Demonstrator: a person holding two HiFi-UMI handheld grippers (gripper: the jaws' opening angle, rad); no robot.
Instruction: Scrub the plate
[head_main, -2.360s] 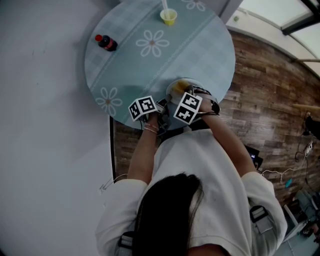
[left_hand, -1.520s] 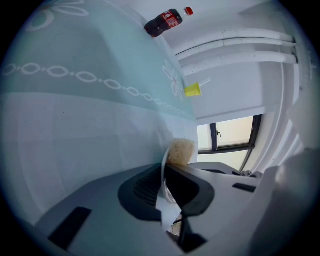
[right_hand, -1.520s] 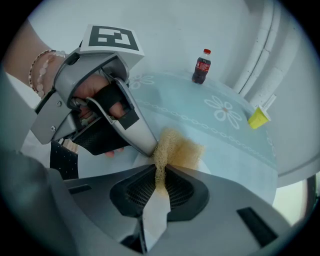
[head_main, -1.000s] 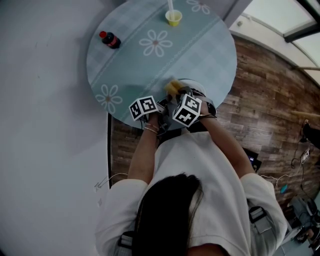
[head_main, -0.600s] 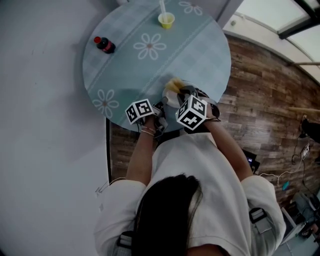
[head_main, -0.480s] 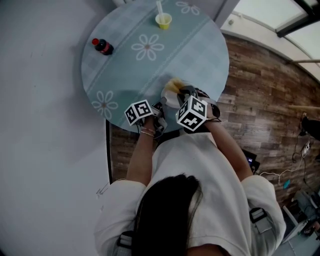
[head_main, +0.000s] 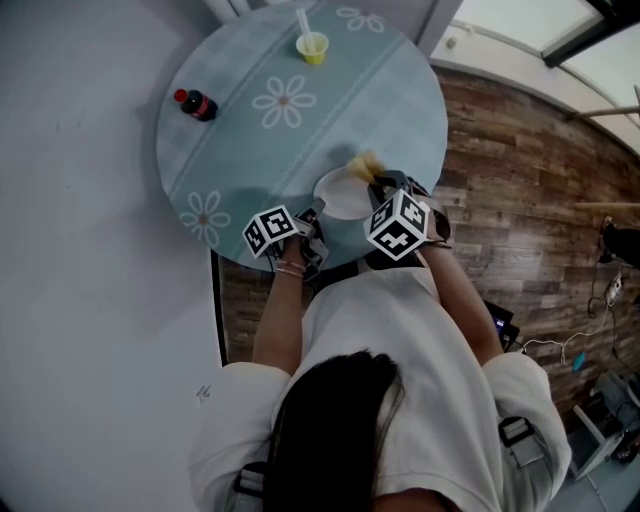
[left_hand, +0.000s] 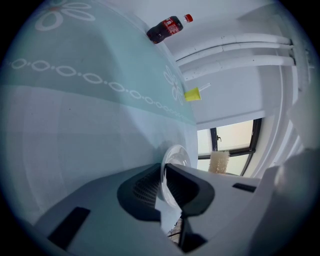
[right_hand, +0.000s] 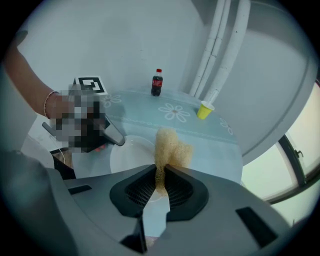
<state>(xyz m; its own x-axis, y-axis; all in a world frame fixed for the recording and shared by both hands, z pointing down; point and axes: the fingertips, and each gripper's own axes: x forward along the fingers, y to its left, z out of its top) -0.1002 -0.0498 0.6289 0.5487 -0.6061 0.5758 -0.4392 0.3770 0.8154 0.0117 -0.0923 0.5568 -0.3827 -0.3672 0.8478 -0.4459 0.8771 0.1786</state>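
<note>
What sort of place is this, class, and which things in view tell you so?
Probably an indoor dining corner, perhaps in a cafe or a home: a round table with a flowered cloth, a cola bottle and a yellow cup on it, and a wood-plank floor beside it.

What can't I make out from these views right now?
- Left gripper view: the plate stands edge-on in the left hand-held gripper, so its face cannot be judged.
- Right gripper view: the sponge in the right hand-held gripper covers the spot where it would meet the plate, so contact is unclear.
- Right gripper view: a mosaic patch covers part of the left hand-held gripper.
- Head view: the bottle label is too small to read.
</note>
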